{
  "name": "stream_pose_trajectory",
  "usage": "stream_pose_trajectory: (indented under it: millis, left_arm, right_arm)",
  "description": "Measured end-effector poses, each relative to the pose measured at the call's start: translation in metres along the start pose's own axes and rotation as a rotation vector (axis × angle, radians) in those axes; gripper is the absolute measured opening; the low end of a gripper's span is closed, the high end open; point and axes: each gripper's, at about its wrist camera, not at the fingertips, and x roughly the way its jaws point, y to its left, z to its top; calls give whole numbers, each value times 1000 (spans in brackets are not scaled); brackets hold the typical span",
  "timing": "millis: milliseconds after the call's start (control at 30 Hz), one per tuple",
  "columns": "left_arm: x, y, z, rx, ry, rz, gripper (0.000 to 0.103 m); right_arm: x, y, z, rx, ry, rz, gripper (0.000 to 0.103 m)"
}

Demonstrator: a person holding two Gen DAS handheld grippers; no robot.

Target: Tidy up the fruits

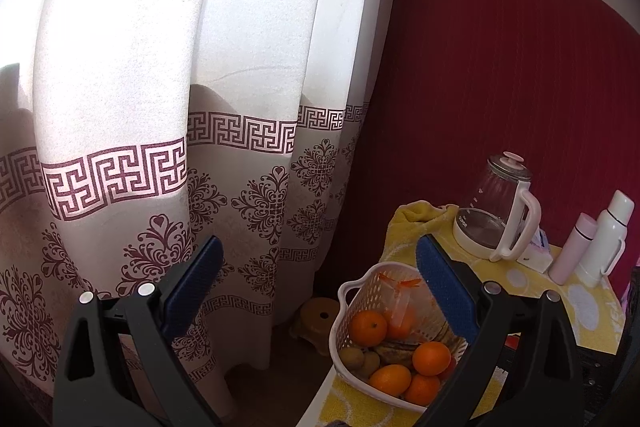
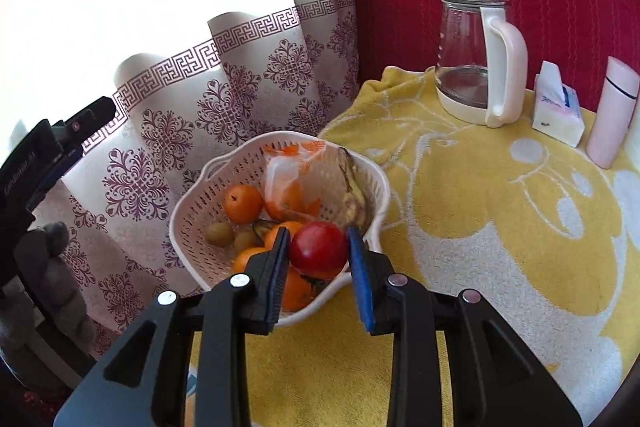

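Note:
A white perforated basket (image 2: 192, 211) stands on the yellow towel at the table's left edge. It holds several oranges (image 2: 242, 203), two small green fruits (image 2: 219, 233), a clear plastic bag (image 2: 292, 183) and a dark banana (image 2: 354, 195). My right gripper (image 2: 319, 251) is shut on a red apple (image 2: 319, 250), held just above the basket's near side. In the left wrist view the same basket (image 1: 344, 311) with its oranges (image 1: 368, 327) lies low and right. My left gripper (image 1: 320, 291) stands open and empty, off the table's left side, facing the curtain.
A glass kettle (image 2: 474, 63) with a cream handle, a tissue pack (image 2: 557, 107) and a pink flask (image 2: 611, 115) stand at the table's back; a white flask (image 1: 608, 243) is beside them. The patterned curtain (image 1: 180, 107) hangs left, a red wall behind. A yellow stool (image 1: 316, 323) sits on the floor.

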Motion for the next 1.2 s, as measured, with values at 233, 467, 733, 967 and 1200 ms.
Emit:
stream_pose_trajectory:
  millis: [233, 467, 733, 967, 1200]
  left_arm:
    - [3, 3, -2, -6, 9, 6, 98]
    - [5, 4, -3, -5, 13, 10, 98]
    - [6, -10, -10, 42, 21, 1, 99]
    - [-5, -18, -30, 96, 17, 48, 99]
    - [-18, -26, -70, 211, 24, 130, 99]
  right_arm:
    - [2, 4, -4, 0, -10, -11, 50]
    - [0, -19, -29, 76, 23, -27, 62]
    - [-15, -25, -43, 55, 13, -62, 74]
    - [-45, -12, -50, -49, -102, -128, 91]
    - [-57, -12, -54, -76, -140, -153, 94]
